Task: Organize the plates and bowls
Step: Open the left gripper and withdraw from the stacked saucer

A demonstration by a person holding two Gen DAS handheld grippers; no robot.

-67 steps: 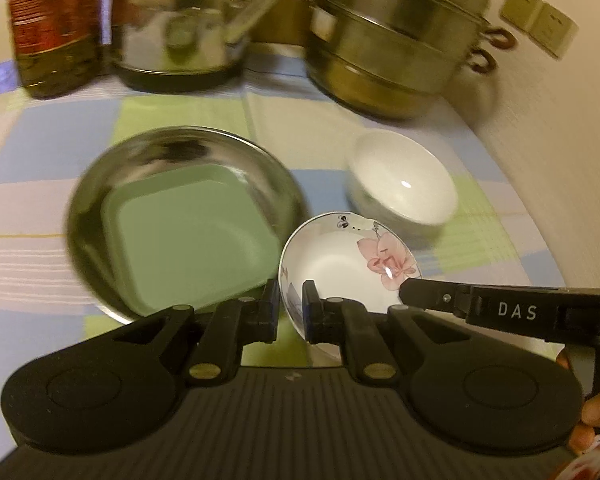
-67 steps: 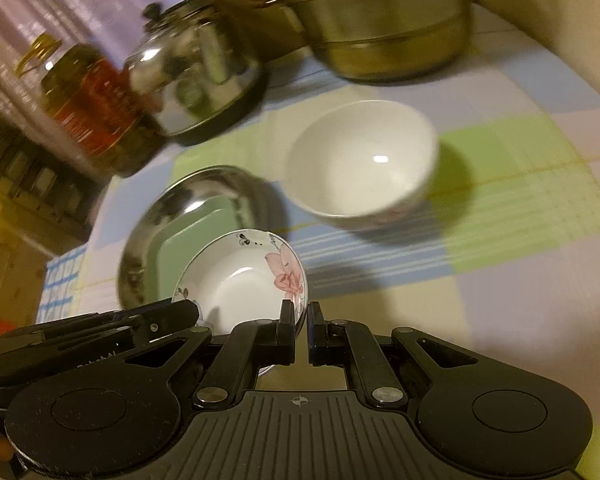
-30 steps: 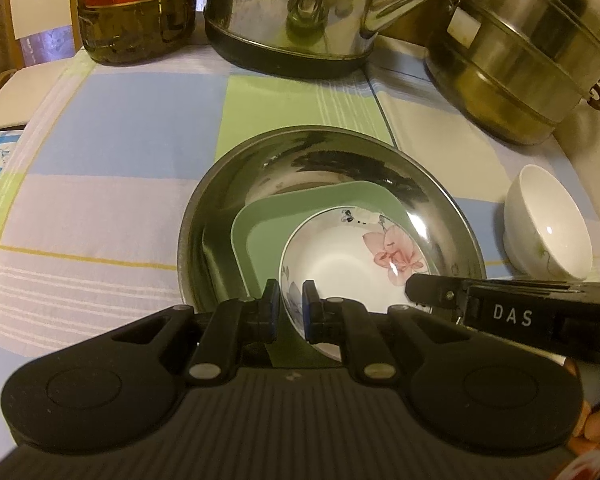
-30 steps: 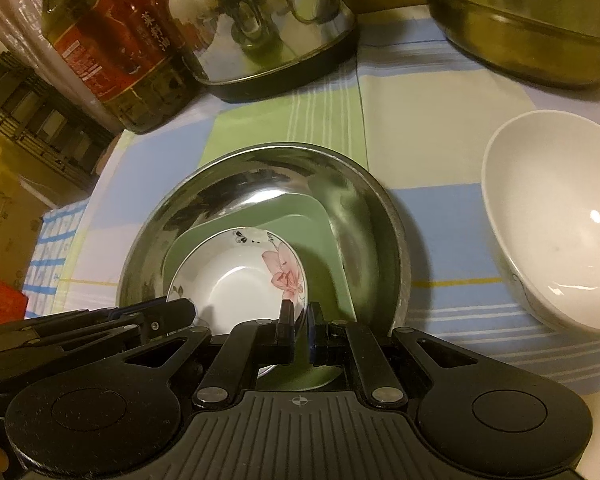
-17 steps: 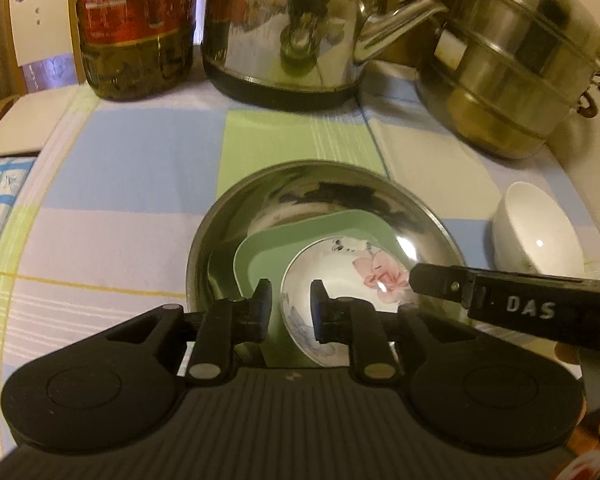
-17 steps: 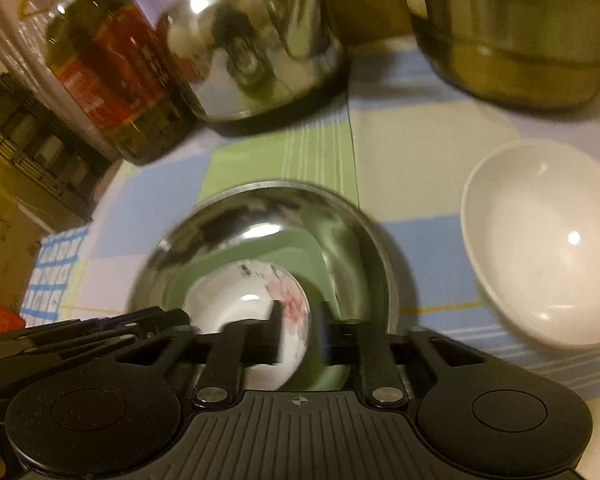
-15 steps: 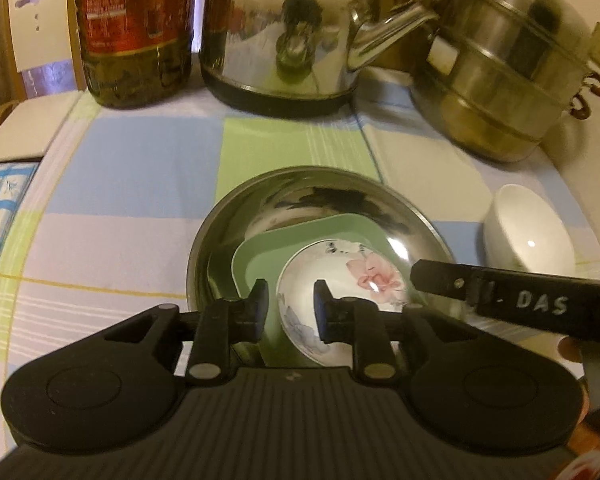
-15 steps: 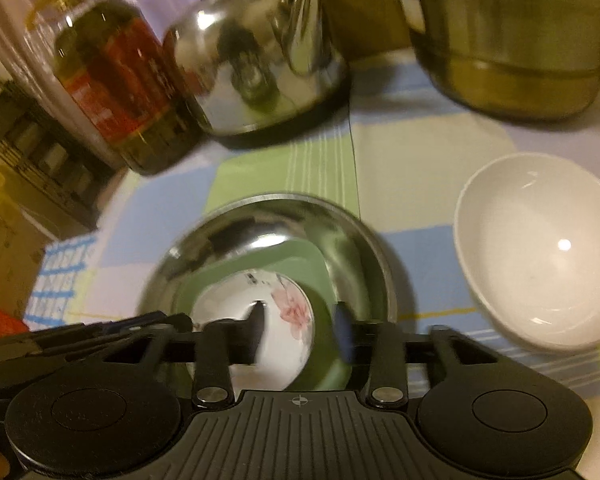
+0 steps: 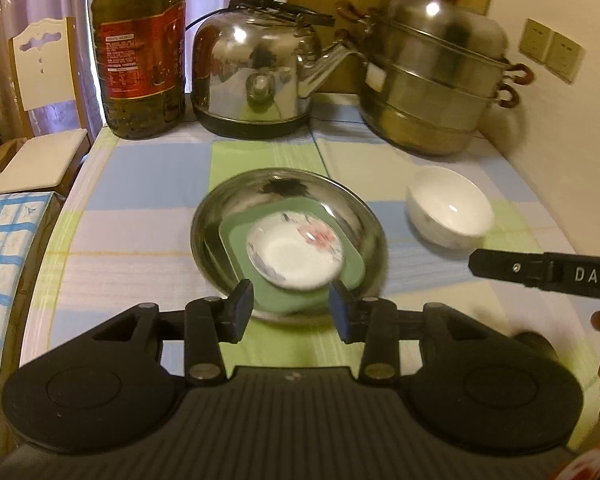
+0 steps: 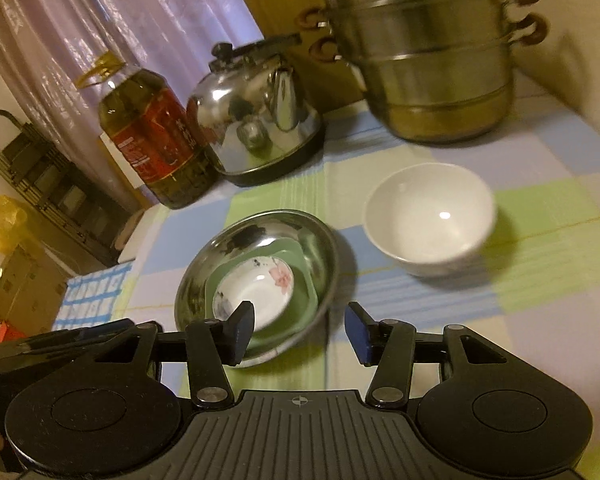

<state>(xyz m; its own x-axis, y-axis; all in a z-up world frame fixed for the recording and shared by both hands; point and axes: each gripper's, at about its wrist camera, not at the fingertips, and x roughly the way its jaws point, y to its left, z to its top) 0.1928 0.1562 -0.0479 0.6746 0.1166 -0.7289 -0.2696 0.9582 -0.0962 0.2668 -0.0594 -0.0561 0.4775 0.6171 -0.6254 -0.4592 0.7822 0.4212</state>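
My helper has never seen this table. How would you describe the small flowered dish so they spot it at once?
Find the wide steel basin on the checked tablecloth, in front of the kettle. Inside it lies a green square plate, and on that sits the flowered dish. Unlike the plain white bowl standing alone to the right, it is shallow with a pink blossom.

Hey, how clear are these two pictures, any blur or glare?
Left wrist view: warm dim light, the flowered white dish is smeared by motion, glare spots on the steel kettle. Right wrist view: the plain white bowl and steel steamer pot look soft; fisheye bends the edges.
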